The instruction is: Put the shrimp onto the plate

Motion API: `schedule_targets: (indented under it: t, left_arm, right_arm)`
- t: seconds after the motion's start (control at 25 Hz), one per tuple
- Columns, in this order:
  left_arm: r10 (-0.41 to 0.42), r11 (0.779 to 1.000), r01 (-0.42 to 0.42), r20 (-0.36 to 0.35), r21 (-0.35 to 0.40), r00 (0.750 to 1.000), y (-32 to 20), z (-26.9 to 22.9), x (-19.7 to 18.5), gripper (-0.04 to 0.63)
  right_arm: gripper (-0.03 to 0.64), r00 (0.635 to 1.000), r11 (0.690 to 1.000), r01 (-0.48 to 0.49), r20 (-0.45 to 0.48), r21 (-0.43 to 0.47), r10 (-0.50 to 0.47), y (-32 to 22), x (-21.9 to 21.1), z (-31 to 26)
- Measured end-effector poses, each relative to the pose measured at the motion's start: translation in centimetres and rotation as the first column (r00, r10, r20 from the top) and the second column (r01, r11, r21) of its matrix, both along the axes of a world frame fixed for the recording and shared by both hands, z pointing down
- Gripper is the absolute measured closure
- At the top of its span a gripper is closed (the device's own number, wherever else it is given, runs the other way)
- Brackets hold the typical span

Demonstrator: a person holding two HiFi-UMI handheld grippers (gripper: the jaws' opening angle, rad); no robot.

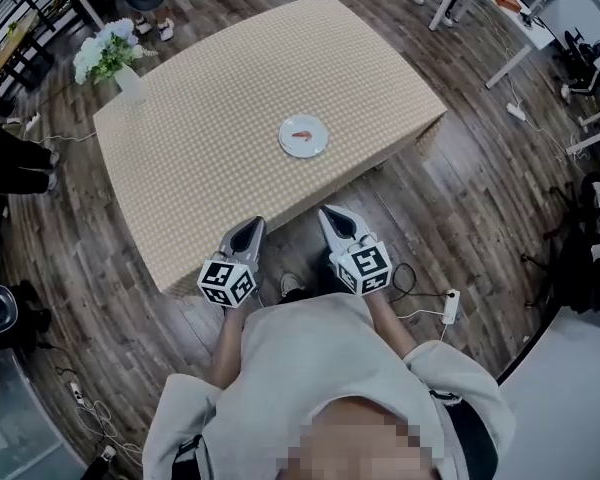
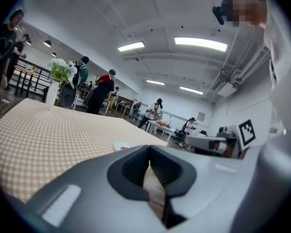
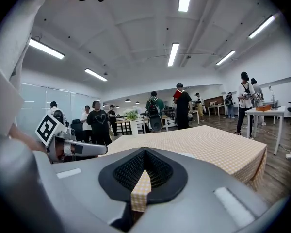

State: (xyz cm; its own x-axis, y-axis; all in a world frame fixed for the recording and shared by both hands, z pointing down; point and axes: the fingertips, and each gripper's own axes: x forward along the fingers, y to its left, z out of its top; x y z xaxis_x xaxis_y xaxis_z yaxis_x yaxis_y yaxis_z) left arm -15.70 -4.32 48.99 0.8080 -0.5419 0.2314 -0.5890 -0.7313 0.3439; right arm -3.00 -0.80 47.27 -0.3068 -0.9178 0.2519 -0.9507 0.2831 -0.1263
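Observation:
An orange shrimp (image 1: 302, 135) lies on a round white plate (image 1: 317, 148) near the front edge of the checkered table (image 1: 210, 138). My left gripper (image 1: 252, 226) and right gripper (image 1: 330, 212) hover side by side off the table's near edge, close to my body. Both are shut and hold nothing. In the left gripper view the plate (image 2: 121, 146) shows just beyond the shut left gripper (image 2: 149, 149), with the right gripper's marker cube (image 2: 247, 132) to the right. The right gripper view shows the shut right gripper (image 3: 144, 152) facing the tablecloth (image 3: 208, 144).
A white vase of flowers (image 1: 110, 58) stands at the table's far left corner. Several people (image 3: 183, 108) stand behind the table. White desks (image 1: 500, 8) are at the upper right. A power strip (image 1: 450, 306) and cables lie on the wooden floor to my right.

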Motion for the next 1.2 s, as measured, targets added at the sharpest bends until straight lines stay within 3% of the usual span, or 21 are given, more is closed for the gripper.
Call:
schedule_targets:
  t: [0.28,1.0,1.2]
  left_arm:
    - [0.049,0.998,-0.049,-0.021,0.03,0.999,0.2,-1.2,1.9,0.586]
    - [0.085,0.995,-0.083,-0.028,0.053,0.996,1.1,-2.4,3.8,0.586]
    - [0.096,0.991,-0.091,-0.043,0.102,0.994,0.3,-3.6,5.2,0.586]
  right_arm:
    - [0.62,0.999,0.999,-0.027,-0.033,0.021,0.027,0.1,0.8,-0.9]
    - [0.62,0.998,0.999,-0.019,-0.055,0.044,0.022,1.2,1.0,-1.4]
    - [0.62,0.997,0.996,-0.007,-0.071,0.087,0.013,0.0,1.8,-2.4]
